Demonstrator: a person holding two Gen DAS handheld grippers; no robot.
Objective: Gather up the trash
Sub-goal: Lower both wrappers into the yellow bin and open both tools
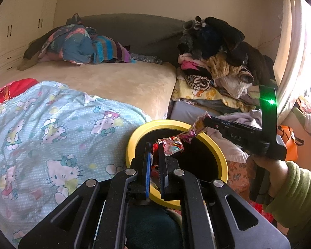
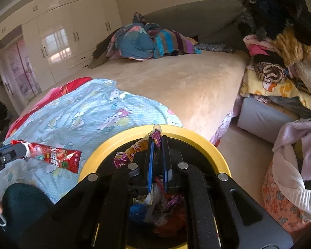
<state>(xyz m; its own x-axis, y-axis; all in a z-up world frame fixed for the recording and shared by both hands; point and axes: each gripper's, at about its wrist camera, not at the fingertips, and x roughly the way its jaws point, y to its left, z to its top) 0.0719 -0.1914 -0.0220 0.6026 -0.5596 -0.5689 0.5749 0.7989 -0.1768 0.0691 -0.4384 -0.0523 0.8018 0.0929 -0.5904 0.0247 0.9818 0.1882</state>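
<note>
A bin with a yellow rim (image 1: pixel 132 137) (image 2: pixel 188 133) stands beside the bed. My left gripper (image 1: pixel 154 147) is shut on a red snack wrapper (image 1: pixel 172 146) over the bin's near edge; from the right wrist view the same wrapper (image 2: pixel 54 157) hangs over the quilt, left of the bin. My right gripper (image 2: pixel 157 143) is shut on a purple and yellow candy wrapper (image 2: pixel 134 148) above the bin mouth; the left wrist view shows that wrapper (image 1: pixel 194 127) at the right gripper's tip. Several wrappers and a blue item (image 2: pixel 137 211) lie inside the bin.
A Hello Kitty quilt (image 1: pixel 51 134) covers the near bed, with beige mattress (image 2: pixel 176 83) behind. Piled clothes (image 1: pixel 217 62) sit at the right, a fabric hamper (image 2: pixel 284 186) beside the bin, and white wardrobes (image 2: pixel 62 35) at the back left.
</note>
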